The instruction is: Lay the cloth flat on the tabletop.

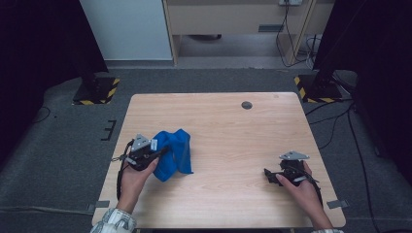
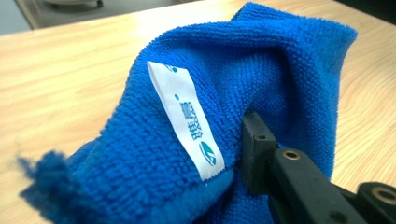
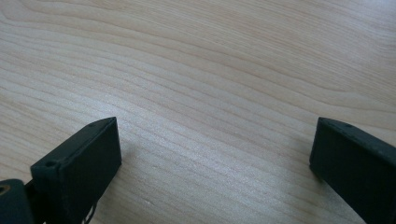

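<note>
The blue cloth (image 1: 174,154) lies bunched near the left edge of the tabletop (image 1: 233,136), partly lifted, with a white label (image 2: 186,119) sewn at its hem. The left gripper (image 1: 163,152) has its jaws closed on a fold of it; in the left gripper view one black jaw presses into the pile just beside the label. It looks a soft, light microfibre weave that will drape and fold with no stiffness, so a pinch at a hem or corner should hold better than a grab at the bulk. The right gripper (image 1: 268,173) rests toward the near right corner, jaws spread wide over bare wood, holding nothing.
</note>
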The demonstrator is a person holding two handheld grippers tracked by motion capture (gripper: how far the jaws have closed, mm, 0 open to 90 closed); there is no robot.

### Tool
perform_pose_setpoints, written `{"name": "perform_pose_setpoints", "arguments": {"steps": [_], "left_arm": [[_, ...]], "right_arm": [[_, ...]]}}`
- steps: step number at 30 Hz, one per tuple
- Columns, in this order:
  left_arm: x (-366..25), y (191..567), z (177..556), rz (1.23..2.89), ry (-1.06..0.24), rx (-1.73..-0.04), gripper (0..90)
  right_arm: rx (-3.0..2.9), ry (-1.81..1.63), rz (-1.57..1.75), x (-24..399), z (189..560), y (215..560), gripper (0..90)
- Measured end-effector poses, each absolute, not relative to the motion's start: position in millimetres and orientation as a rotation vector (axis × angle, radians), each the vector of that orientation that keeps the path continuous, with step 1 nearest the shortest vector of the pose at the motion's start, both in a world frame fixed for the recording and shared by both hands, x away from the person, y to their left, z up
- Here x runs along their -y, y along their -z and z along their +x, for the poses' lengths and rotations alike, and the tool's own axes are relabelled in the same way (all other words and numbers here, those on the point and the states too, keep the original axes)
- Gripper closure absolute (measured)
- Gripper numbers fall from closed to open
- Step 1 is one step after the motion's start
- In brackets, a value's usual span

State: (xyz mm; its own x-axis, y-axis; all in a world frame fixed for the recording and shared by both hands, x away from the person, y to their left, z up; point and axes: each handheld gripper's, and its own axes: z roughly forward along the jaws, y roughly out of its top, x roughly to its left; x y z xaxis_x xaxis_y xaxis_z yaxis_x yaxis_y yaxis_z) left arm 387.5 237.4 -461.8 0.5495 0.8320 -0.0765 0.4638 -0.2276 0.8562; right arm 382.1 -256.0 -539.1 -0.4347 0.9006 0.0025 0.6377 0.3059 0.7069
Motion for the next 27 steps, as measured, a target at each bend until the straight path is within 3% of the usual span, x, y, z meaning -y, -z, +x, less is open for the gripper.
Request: {"name": "perform_pose_setpoints", "arguments": {"steps": [17,27], "left_arm": [[-140,436,411,1.950,-0.445,-0.895,73.5],[-72,472,429,2.102,-0.343,-0.830,73.3]], "right_arm": [[-2.186,-0.906,1.373,256,382,539,2.3],[-2.189,-0.904,1.369,256,383,539,2.3]]}}
